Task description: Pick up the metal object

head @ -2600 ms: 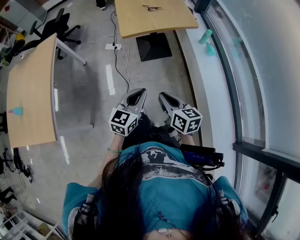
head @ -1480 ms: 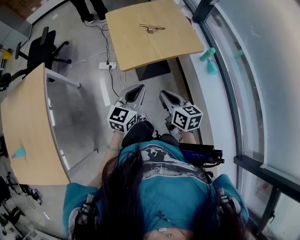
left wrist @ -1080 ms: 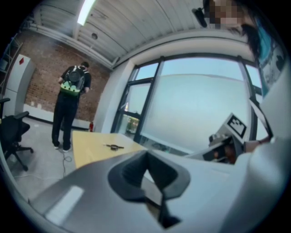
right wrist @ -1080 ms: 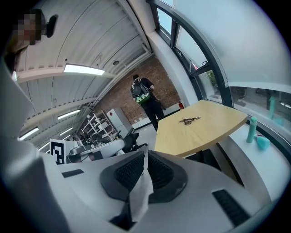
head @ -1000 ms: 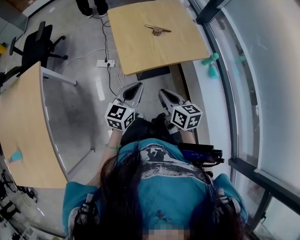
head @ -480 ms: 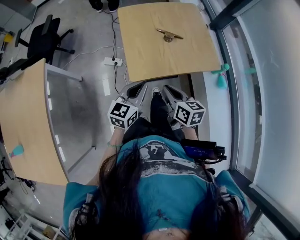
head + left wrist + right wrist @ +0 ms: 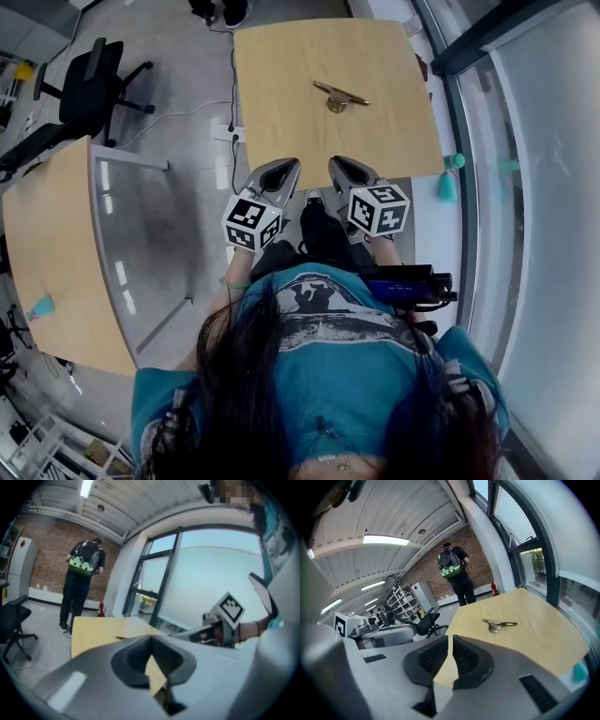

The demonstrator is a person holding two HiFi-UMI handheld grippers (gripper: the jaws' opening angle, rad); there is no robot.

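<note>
**Wood tabletop ahead, metal piece not yet reached**

Grey polished floor (image 7: 178, 216) underfoot, glass window wall (image 7: 534, 141) along the right. Just beyond the grippers, pale square wooden table (image 7: 281, 84), near edge almost level with the jaw tips. Held side by side short of that edge: grey left gripper (image 7: 283, 170) with its marker cube, jaws together on nothing; grey right gripper (image 7: 341, 167) with its marker cube, ribbed jaws likewise pressed together, empty. Smallest of all, slim dull-gold metal object (image 7: 339, 95), a long flat bar with a rounded lump beneath, lying toward the far middle of the tabletop, slightly right of centre, well apart from both grippers.

Judging by this: approach only, no grasp begun. Risks ahead:
- Arriving with jaws closed and merely nudging the piece across the smooth wood.
- Pinching the thin bar from above and skidding off, with so low a profile offering little to bite.
- Clipping the table edge on the reach.

Likely calls for opening the jaws before descent and closing across the narrow width.
</note>
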